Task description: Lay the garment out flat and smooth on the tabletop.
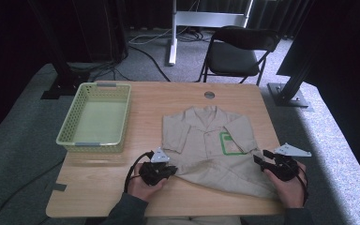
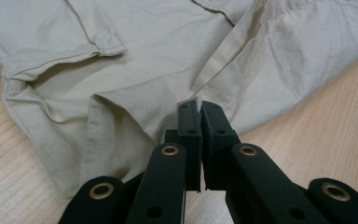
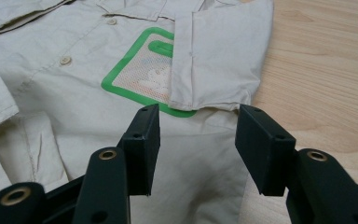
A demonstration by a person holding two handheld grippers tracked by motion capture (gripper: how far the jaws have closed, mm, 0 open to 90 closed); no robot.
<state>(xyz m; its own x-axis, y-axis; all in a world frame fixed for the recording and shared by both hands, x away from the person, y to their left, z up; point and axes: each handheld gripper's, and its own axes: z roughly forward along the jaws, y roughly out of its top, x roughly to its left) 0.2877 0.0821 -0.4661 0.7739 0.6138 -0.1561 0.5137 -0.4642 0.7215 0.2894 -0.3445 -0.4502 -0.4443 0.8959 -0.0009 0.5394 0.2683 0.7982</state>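
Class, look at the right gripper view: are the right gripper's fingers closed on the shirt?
No. The right gripper has its fingers standing wide apart above the beige shirt, gripping nothing.

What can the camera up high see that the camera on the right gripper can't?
The high view alone takes in the green basket, the black chair behind the table, and the left gripper pinching the shirt's lower edge. The right gripper view alone gives a close look at the shirt's buttons and how the folded sleeve overlaps the green pocket patch. Both views have the beige shirt, the green patch, the wooden table and the open right gripper.
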